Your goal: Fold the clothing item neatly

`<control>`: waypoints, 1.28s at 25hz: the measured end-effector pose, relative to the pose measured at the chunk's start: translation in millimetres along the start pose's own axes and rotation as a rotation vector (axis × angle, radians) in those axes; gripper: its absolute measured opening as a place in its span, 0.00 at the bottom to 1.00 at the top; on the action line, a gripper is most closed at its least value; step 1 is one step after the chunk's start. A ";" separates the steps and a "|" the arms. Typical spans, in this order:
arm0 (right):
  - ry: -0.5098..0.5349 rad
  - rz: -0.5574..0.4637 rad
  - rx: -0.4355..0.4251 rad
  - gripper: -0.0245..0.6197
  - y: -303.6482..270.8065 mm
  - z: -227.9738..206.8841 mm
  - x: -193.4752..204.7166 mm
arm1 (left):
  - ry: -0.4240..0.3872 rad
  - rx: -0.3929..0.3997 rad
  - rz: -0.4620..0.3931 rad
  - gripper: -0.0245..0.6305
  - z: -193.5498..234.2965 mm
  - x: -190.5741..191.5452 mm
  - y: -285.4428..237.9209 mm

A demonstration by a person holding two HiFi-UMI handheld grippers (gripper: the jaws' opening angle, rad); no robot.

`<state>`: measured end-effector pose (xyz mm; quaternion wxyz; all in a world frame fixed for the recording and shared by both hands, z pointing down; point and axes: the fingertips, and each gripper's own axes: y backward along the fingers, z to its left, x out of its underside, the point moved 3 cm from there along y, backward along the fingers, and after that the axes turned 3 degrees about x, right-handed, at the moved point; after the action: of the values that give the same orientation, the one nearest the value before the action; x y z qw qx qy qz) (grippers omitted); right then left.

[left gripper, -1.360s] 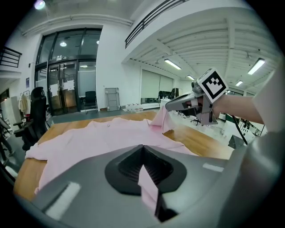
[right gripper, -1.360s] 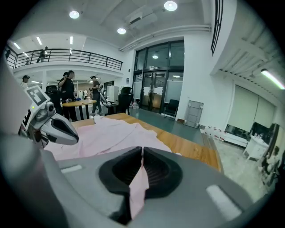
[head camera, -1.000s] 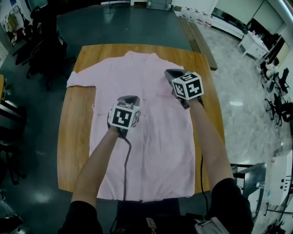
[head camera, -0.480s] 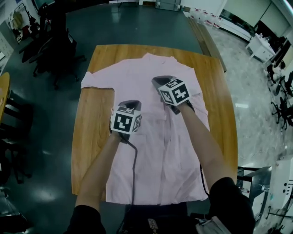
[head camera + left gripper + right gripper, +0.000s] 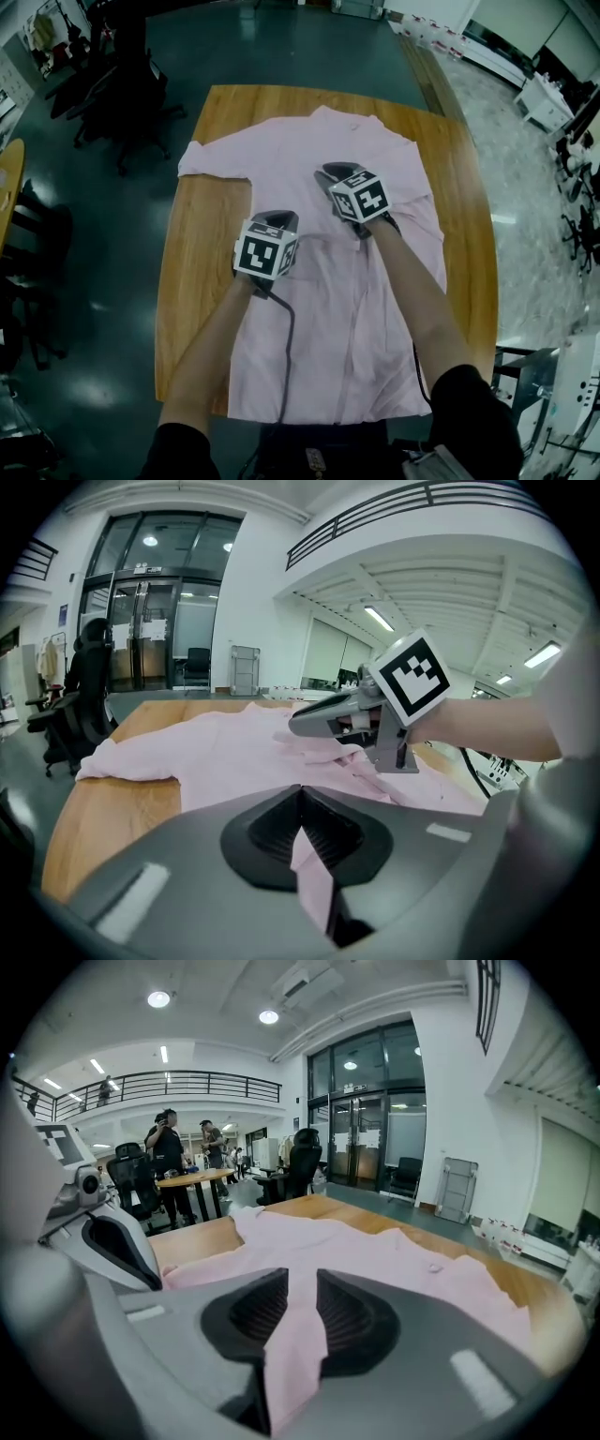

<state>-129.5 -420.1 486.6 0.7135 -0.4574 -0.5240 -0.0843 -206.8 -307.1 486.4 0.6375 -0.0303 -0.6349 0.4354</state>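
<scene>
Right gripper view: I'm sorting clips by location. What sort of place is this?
Likely an open office or lab atrium: a mezzanine railing, tall glass doors and office chairs.

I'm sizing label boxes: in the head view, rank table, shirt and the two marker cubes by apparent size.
1. Table
2. Shirt
3. Left cube and right cube: they look about alike, so no ranking between them.

Glossy dark floor (image 5: pixel 281 47) is reflecting ceiling lights (image 5: pixel 158 999). Black office chairs (image 5: pixel 127 98) are standing left of the wooden table (image 5: pixel 197 281). Glass doors (image 5: pixel 375 1119) are filling the far wall.
</scene>
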 end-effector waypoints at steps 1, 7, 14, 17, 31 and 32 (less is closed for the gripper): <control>0.002 -0.004 0.004 0.17 4.8 -0.5 -0.1 | -0.001 0.003 -0.002 0.05 1.4 -1.4 0.1; 0.015 0.022 0.094 0.18 56.1 -28.9 15.1 | -0.051 0.036 -0.030 0.05 -0.6 -26.8 -8.0; -0.001 0.072 0.145 0.17 96.4 -67.4 62.2 | -0.158 0.064 0.012 0.07 -26.0 -48.4 -61.1; -0.005 0.066 0.135 0.17 98.9 -80.5 78.0 | -0.199 0.049 0.070 0.19 -29.3 -47.3 -92.8; -0.053 0.045 0.037 0.17 130.6 -95.8 146.6 | -0.180 -0.082 0.242 0.09 -14.8 -24.7 -165.2; -0.057 0.049 0.034 0.17 131.3 -95.0 148.5 | -0.181 -0.090 0.235 0.09 -16.5 -27.4 -160.7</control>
<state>77.8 -362.7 531.9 0.7078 -0.4601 -0.5341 -0.0451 -104.8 -414.4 556.8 0.5204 -0.0938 -0.7008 0.4789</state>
